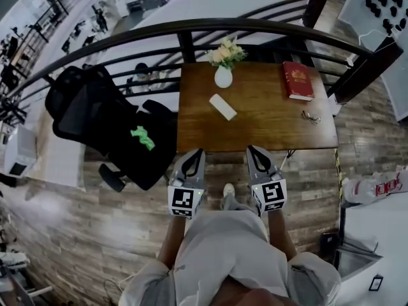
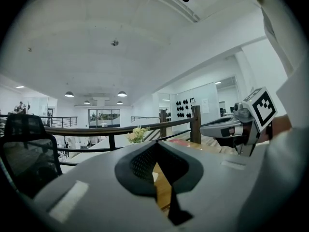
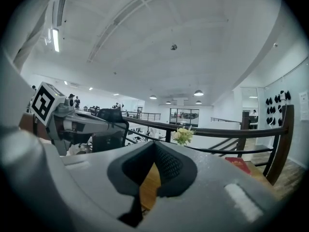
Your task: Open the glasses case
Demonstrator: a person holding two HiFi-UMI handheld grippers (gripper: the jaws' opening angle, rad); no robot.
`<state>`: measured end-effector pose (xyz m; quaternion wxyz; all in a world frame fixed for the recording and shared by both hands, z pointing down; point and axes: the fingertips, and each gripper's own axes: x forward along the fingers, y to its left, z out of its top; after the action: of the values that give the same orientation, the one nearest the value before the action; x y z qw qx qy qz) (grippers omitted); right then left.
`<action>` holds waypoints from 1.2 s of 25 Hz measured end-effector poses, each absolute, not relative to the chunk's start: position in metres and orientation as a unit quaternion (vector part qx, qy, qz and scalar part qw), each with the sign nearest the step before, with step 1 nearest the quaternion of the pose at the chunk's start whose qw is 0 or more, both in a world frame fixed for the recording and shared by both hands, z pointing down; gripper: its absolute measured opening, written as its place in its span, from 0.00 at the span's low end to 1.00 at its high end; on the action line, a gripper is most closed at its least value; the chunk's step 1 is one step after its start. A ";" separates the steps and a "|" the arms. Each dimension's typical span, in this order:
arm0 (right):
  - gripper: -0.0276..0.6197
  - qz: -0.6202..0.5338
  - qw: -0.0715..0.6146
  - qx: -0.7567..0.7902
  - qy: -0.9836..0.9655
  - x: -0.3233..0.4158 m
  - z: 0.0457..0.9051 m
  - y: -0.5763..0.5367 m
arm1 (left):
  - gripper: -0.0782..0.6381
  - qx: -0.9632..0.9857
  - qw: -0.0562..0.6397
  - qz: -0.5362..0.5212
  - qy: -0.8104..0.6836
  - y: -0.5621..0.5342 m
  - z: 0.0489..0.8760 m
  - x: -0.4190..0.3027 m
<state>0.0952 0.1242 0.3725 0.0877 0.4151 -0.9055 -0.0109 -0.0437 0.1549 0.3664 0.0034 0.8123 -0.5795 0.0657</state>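
Note:
The white glasses case [image 1: 223, 106] lies shut near the middle of the wooden table [image 1: 268, 129], in front of the vase. Both grippers hover side by side over the floor just short of the table's near edge, pointing at it. My left gripper [image 1: 194, 154] has its jaws together with nothing between them, and so does my right gripper [image 1: 255, 152]. In the left gripper view the jaws [image 2: 156, 149] meet along a thin seam, with the right gripper [image 2: 236, 127] alongside. The right gripper view shows its jaws [image 3: 153, 151] meeting the same way.
A white vase of flowers [image 1: 224, 61] stands at the table's far edge, a red book [image 1: 297, 80] lies at the right, and a pair of glasses [image 1: 311, 116] rests near the right front corner. A black office chair [image 1: 108, 120] stands left of the table. A curved railing [image 1: 191, 27] runs behind.

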 end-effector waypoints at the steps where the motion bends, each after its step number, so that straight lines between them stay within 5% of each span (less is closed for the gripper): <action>1: 0.05 -0.011 0.088 0.413 -0.907 0.097 0.372 0.116 | 0.14 0.811 0.004 0.065 -0.581 0.148 0.366 -0.042; 30: 0.05 0.021 0.095 0.391 -0.915 0.095 0.393 -0.031 | 0.14 0.802 0.029 0.072 -0.592 0.003 0.386 -0.033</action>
<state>0.0955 -0.0310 0.3926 0.0946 0.3905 -0.9155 0.0214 -0.0333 0.0030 0.3857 0.0288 0.8023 -0.5919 0.0717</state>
